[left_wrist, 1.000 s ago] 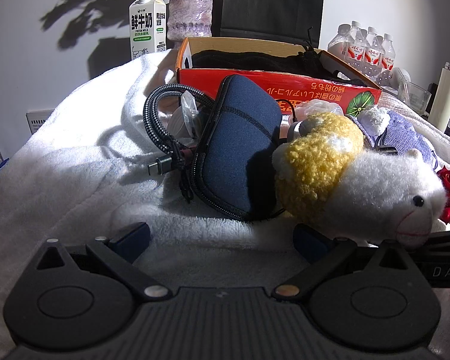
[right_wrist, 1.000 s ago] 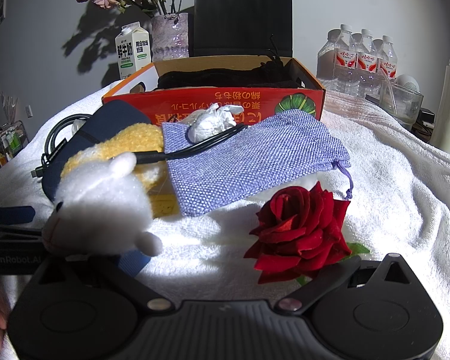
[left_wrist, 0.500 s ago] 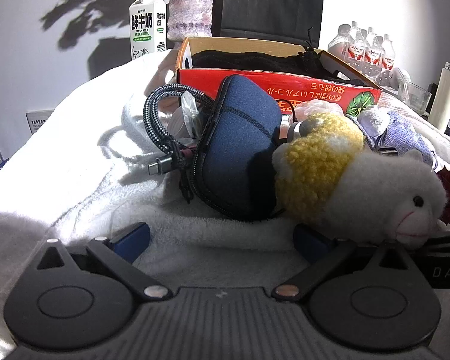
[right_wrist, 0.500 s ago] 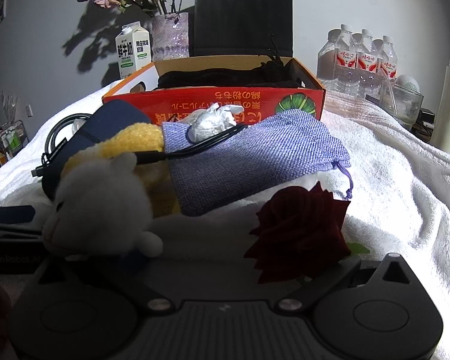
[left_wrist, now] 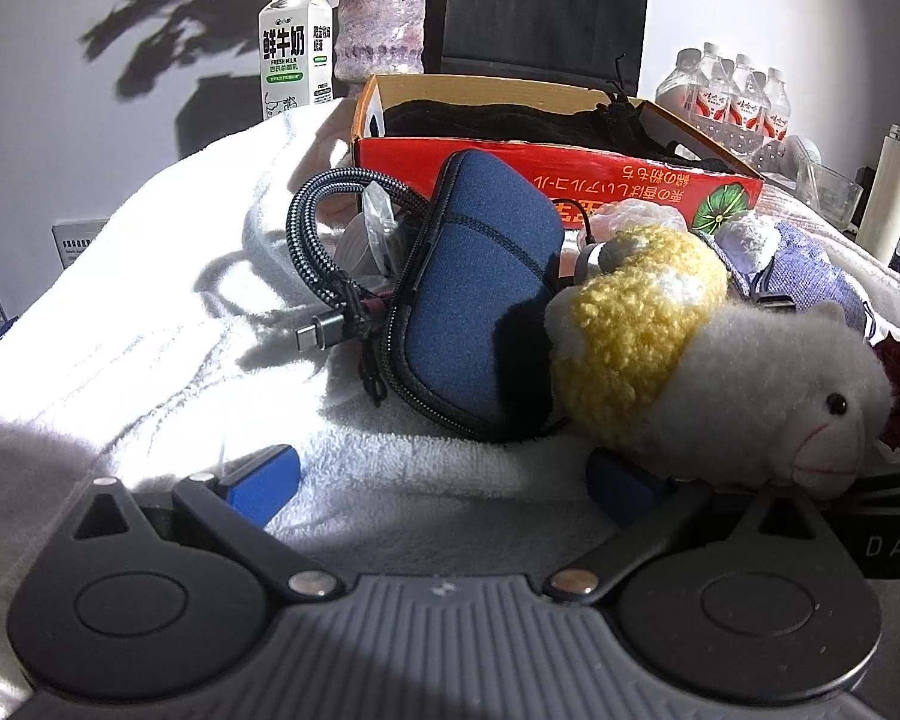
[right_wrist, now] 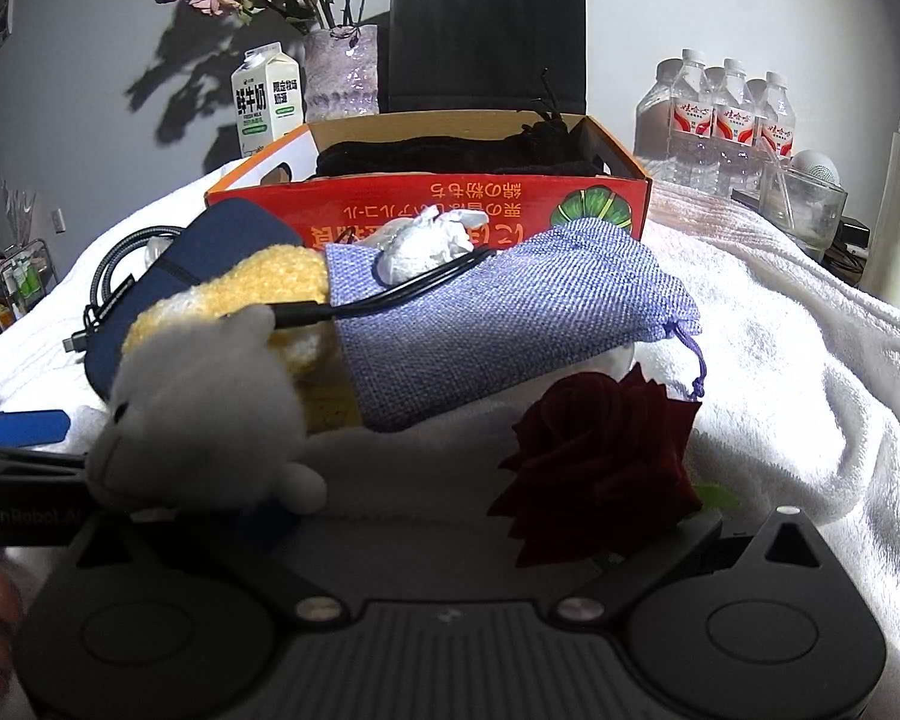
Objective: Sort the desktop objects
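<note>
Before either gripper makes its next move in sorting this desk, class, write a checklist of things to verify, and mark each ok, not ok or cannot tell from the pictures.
1. Left gripper open with nothing between its blue fingers: ok.
2. Right gripper open: cannot tell, its fingertips are hidden behind the toy and the flower.
3. Dark red fabric rose lying free in front of the right gripper: ok.
4. White and yellow plush sheep free of clutter: not ok, a thin black cable crosses it.
5. Open red cardboard box upright and reachable from above: ok.
6. Room left in the box: cannot tell, black fabric fills what shows.
</note>
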### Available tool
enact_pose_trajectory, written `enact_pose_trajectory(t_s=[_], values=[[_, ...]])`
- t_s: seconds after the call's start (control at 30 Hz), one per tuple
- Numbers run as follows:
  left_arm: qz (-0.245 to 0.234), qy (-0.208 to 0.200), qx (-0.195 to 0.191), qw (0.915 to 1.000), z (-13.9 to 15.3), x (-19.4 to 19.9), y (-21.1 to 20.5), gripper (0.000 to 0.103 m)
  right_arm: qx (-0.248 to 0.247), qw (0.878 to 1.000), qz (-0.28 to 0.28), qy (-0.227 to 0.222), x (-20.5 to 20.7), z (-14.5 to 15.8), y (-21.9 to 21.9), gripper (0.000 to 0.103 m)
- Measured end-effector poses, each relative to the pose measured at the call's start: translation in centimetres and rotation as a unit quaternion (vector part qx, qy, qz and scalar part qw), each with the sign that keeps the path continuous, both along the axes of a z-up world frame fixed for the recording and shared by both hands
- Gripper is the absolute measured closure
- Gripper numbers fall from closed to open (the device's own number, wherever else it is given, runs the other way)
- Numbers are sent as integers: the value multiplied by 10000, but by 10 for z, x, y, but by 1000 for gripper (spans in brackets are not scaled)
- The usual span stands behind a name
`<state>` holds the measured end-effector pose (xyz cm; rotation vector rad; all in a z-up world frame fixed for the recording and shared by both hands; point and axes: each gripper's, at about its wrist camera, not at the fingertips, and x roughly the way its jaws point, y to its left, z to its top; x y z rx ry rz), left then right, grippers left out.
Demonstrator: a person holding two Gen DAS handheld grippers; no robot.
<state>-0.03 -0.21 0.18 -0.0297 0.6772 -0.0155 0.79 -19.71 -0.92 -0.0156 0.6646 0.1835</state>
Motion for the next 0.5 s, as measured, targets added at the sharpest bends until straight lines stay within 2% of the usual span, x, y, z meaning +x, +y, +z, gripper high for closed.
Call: enact_pose_trajectory(t_s=[0.5], values=[[-9,-1,-4,10000,0,0,0,0,-4,10000,-1,0,-1,0,1,0]])
